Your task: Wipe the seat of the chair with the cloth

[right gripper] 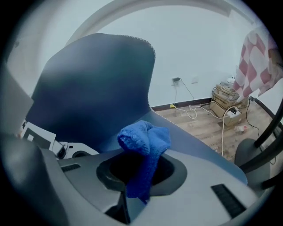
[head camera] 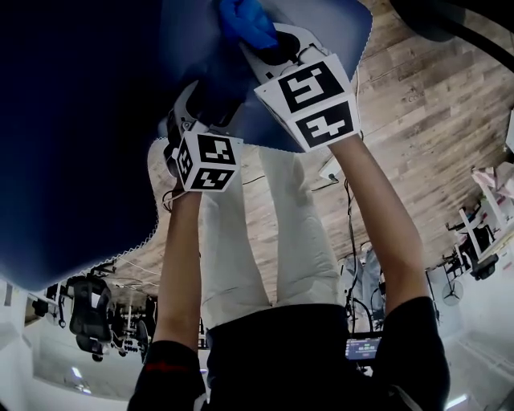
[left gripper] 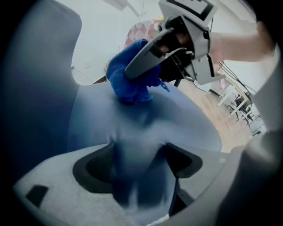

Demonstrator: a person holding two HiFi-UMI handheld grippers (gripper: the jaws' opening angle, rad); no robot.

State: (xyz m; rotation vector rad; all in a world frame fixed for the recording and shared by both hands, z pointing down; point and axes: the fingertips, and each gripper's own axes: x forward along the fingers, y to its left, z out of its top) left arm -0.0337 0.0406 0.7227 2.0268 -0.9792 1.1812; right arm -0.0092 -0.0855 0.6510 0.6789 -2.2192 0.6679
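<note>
The chair's dark blue seat (head camera: 80,120) fills the head view's upper left. Its backrest (right gripper: 97,88) rises behind the seat (right gripper: 194,137) in the right gripper view. My right gripper (head camera: 265,36) is shut on a bunched blue cloth (head camera: 245,20), which sticks out between its jaws (right gripper: 143,139) over the seat. The left gripper view shows that cloth (left gripper: 128,84) touching the seat (left gripper: 177,119) under the right gripper (left gripper: 146,66). My left gripper (head camera: 201,100) sits at the seat's near edge, and blue seat material, blurred, fills the space between its jaws (left gripper: 139,165).
Wooden floor (head camera: 434,120) lies around the chair. My white-trousered legs (head camera: 265,241) stand just below the seat. Cables and boxes (right gripper: 225,103) sit by the far wall, with a checked fabric (right gripper: 258,62) and a dark chair base (right gripper: 261,154) at the right.
</note>
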